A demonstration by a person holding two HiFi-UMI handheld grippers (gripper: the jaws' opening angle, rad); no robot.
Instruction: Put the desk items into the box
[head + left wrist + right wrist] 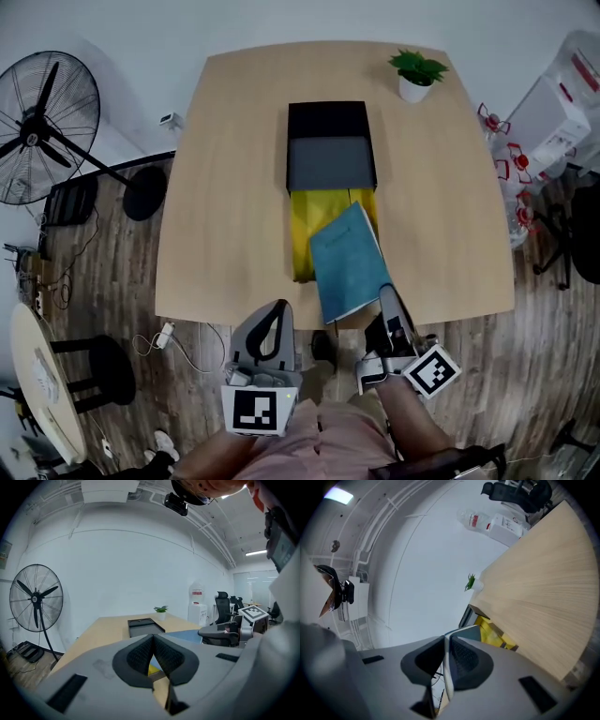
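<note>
Box (326,117) sits open at the middle of the table (234,187), toward the far side. It has black walls, and all I can see inside is a grey floor. A flat yellow item (309,239), folder or pouch, I can't tell which, lies on the table outside the box. It runs from the box's near wall toward the near table edge. A teal notebook (345,262) lies tilted across the yellow item's near right part, also outside the box, and its near corner reaches the table's near edge. My right gripper (386,292) has its claw pinched on the notebook's near right edge. In the right gripper view the thin cover stands clamped between the two pads (461,656). My left gripper (272,307) hangs off the table, just short of the near edge, with its claw pressed together on nothing, as the left gripper view shows (153,637). Bare tabletop spreads wide on both sides of the box and the yellow item. A small potted plant (417,73) stands at the far right corner, well apart from the box. A floor fan (42,127) stands off the table's left side.
</note>
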